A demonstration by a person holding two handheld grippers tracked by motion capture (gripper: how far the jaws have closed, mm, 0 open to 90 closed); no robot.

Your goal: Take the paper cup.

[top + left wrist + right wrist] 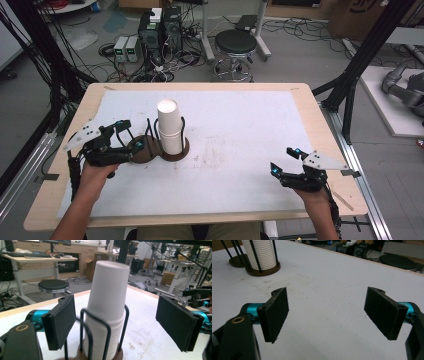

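Apparently left tongs flank cup stack, untouching.

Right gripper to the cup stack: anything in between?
No. In the high view, only bare white sheet lies between the right gripper and the cup stack.

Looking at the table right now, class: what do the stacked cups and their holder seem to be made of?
Cup stack: probably paper, matte white, with thin rolled rims layered at the bottom. Holder: thin black rods, likely painted metal wire, on a round dark-brown base, possibly wood.
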